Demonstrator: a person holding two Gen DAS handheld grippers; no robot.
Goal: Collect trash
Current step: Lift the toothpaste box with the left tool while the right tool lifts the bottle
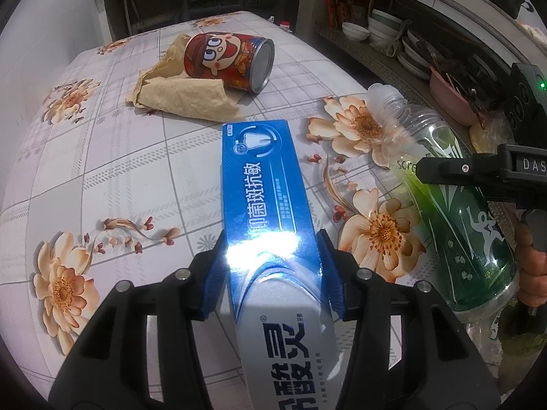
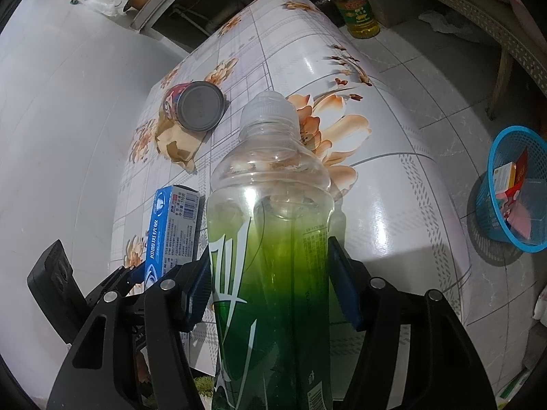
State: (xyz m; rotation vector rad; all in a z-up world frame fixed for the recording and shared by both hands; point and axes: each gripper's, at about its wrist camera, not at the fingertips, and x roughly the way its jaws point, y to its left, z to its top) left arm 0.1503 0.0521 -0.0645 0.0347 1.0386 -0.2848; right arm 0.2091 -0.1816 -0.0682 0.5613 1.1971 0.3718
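I had my left gripper (image 1: 270, 266) pinching the blue toothpaste box (image 1: 263, 184) and my right gripper (image 2: 270, 287) clamped on the green plastic bottle (image 2: 270, 225), both held over the floral table (image 1: 112, 177). The blue basket (image 2: 512, 188) sat on the floor well off to the right. I judged the smooth round bottle likeliest to slip or pivot between the pads on a fast swing, and the two loads, close together, could have knocked each other; the red can (image 1: 229, 61) and crumpled paper (image 1: 184, 97) remained uncollected.

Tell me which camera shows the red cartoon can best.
The left wrist view: the red cartoon can lies on its side on the table, its printed face and silver end both visible, touching the brown paper. The right wrist view shows mostly its grey end, smaller.
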